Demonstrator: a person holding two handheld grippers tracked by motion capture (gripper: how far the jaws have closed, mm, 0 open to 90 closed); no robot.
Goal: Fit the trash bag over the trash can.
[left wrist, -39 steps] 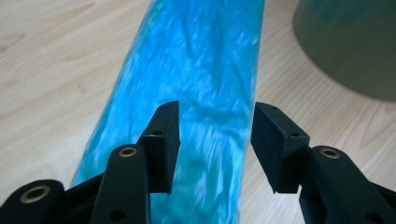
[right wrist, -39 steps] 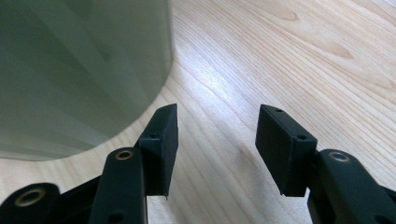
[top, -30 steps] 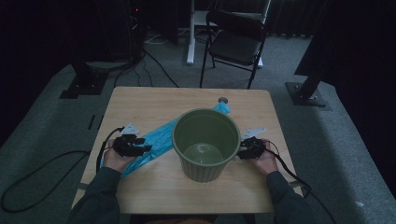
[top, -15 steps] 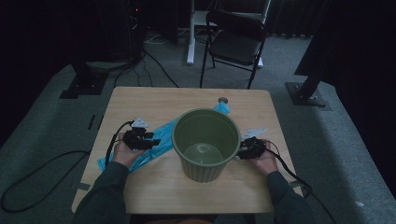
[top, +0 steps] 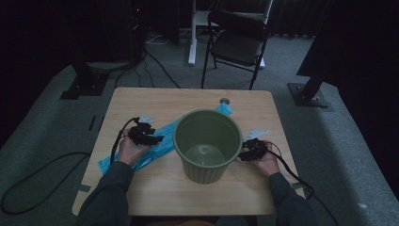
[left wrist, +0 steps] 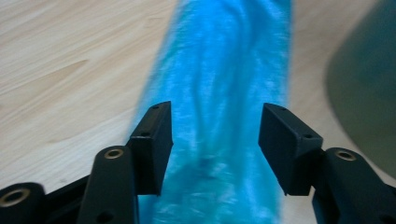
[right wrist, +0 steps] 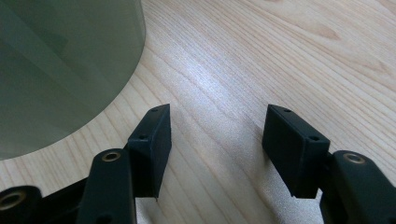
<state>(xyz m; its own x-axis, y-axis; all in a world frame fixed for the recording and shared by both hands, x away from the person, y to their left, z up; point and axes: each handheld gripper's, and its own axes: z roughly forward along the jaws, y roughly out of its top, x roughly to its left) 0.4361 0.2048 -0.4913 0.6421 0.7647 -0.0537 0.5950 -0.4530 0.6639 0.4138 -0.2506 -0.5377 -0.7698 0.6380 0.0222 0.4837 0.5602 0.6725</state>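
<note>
A green plastic bucket (top: 205,173) stands upright in the middle of the wooden table (top: 155,101). A long blue plastic bag (top: 157,149) lies flat to its left, its far end passing behind the bucket. My left gripper (top: 154,139) hovers over the bag; its jaws have just been opening and stand apart, with the blue bag (left wrist: 219,84) lying between them, untouched by the pads. The bucket wall (left wrist: 369,93) is at its right. My right gripper (top: 242,155) rests by the bucket's right side; its jaws have just been opening over bare wood, with the bucket (right wrist: 56,70) to their left.
A small grey round cap (top: 225,100) sits on the table behind the bucket. Beyond the far edge stand a black folding chair (top: 237,44) and a white post (top: 192,33). Cables (top: 28,181) run across the floor on the left.
My left hand has moved right along the blue bag toward the bucket, and its jaws are wider apart. The right hand has stayed by the bucket.
</note>
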